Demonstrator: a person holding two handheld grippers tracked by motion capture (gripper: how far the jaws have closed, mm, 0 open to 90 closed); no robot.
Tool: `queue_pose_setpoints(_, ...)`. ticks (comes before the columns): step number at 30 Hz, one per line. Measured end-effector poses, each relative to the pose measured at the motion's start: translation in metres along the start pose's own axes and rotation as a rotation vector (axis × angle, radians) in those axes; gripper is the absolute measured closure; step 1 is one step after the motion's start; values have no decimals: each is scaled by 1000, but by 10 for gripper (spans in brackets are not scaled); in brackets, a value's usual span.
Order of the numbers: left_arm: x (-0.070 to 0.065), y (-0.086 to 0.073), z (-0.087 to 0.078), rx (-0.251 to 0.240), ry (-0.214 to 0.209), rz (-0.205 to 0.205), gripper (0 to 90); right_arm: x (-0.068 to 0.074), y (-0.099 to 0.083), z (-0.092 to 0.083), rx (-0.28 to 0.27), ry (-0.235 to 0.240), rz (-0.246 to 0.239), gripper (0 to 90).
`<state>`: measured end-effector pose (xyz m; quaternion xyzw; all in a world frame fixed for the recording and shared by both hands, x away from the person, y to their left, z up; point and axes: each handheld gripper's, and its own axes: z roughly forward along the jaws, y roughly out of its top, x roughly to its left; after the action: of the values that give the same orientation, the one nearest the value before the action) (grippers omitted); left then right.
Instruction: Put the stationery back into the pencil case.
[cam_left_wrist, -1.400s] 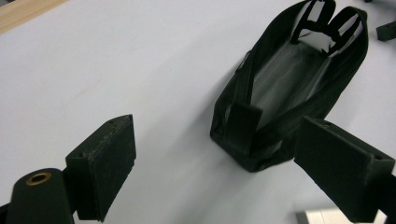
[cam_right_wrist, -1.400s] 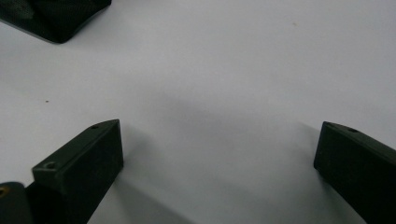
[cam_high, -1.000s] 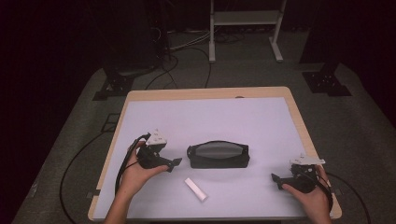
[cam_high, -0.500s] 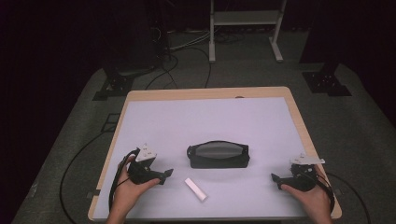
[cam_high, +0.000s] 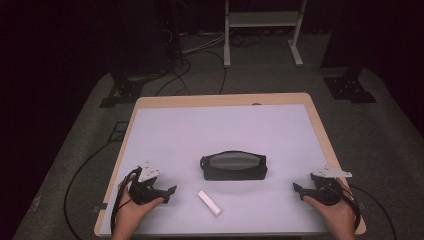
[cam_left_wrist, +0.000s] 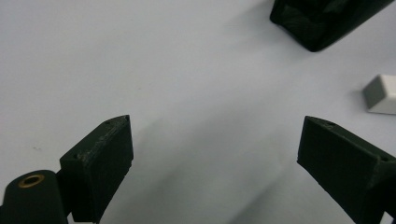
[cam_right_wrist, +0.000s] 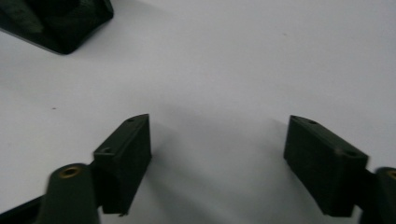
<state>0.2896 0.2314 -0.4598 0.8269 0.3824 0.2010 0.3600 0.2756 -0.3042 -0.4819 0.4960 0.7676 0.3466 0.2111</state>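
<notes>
My left tongs (cam_high: 167, 191) sit low over the tabletop (cam_high: 210, 130), spread wide with nothing between them. The small white block (cam_high: 209, 202) lies flat just to the right of them, and just in front of the black zip pouch (cam_high: 233, 166), on my side of it. My right tongs (cam_high: 299, 190) rest well off to the pouch's right; their jaws have just been closing a little, yet they stand apart over bare surface, holding nothing. The block looks rigid, light and smooth-sided, so I judge it could skid or twist under a careless pinch. I'd take it across its narrow width, near the middle of its length. The pouch looks soft and would give if gripped; its top edge seems the likeliest hold.
</notes>
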Motion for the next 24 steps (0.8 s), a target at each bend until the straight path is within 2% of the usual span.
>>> queue_pose_setpoints(5, 1, -3, 3, -2, 6, -4, 99, 6, 2, -1, -3, 40, -1, 299)
queue_pose_setpoints(7, 1, -5, 7, 5, 12, -7, 99, 15, 7, -2, -6, 77, -18, 315)
queue_pose_setpoints(12, 1, -8, 12, 31, 27, 3, 89, 28, 14, -2, 0, 124, -51, 328)
queue_pose_setpoints(19, 4, -11, 15, 43, 28, -26, 62, 44, 27, -4, -25, 187, -78, 347)
queue_pose_setpoints(21, 7, -11, 17, 52, 12, -56, 47, 49, 30, -4, -30, 205, -89, 352)
queue_pose_setpoints(24, 7, -11, 17, 52, 12, -54, 42, 58, 34, -2, -29, 233, -108, 359)
